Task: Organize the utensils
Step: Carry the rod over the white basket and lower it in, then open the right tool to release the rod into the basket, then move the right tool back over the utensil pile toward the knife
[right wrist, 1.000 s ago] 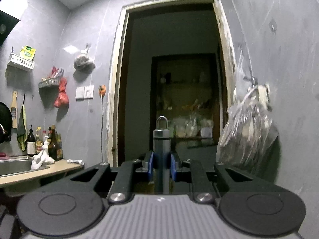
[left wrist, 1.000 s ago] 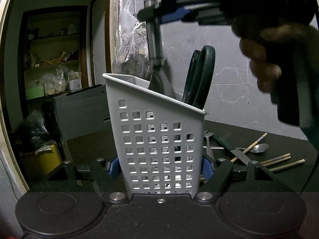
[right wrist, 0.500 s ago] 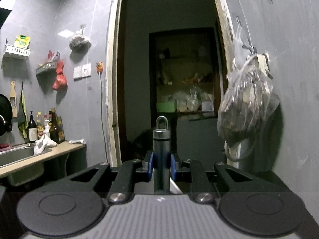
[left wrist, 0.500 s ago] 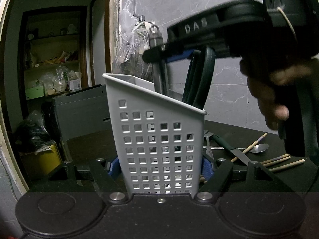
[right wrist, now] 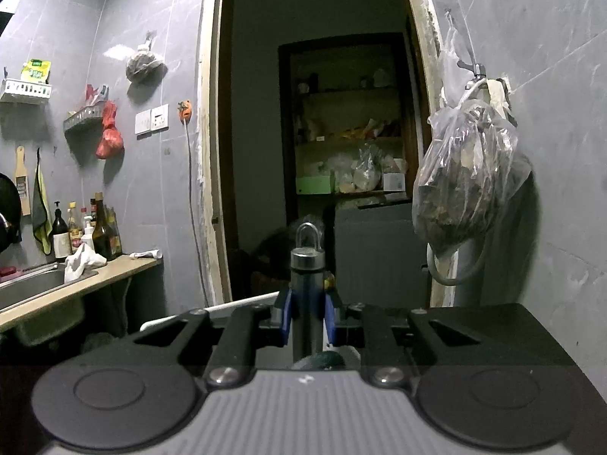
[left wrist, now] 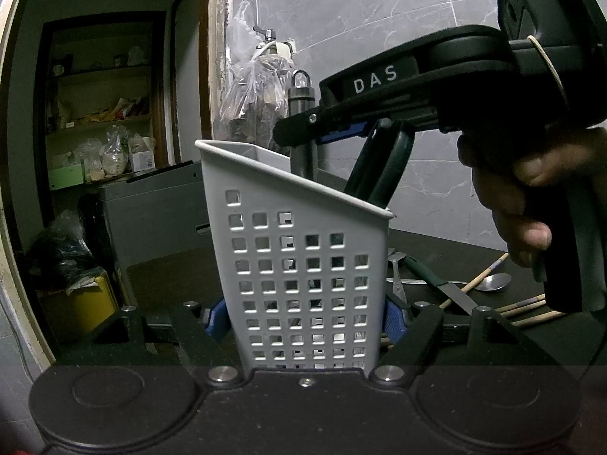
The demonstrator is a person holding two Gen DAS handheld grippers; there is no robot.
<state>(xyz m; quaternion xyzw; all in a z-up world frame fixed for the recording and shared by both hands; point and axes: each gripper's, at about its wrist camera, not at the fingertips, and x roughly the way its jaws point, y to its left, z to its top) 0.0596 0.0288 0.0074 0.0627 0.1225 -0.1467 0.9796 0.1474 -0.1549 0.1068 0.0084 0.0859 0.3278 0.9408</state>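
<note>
Between the blue pads of our left gripper (left wrist: pixel 303 314) we clamp the white perforated utensil caddy (left wrist: pixel 299 261) upright. Above its rim, our right gripper (right wrist: pixel 307 318) pinches a dark-handled utensil (right wrist: pixel 306 295), lower end inside. Chopsticks (left wrist: pixel 527 309) lie right of the caddy.

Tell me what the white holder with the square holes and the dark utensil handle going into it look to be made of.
The holder looks like matte moulded plastic: thin uniform walls, a rolled rim, neat square holes. The utensil handle looks like dark brushed metal or coated steel, with a shinier steel cap and hanging loop on top; the dim light leaves that open.
</note>
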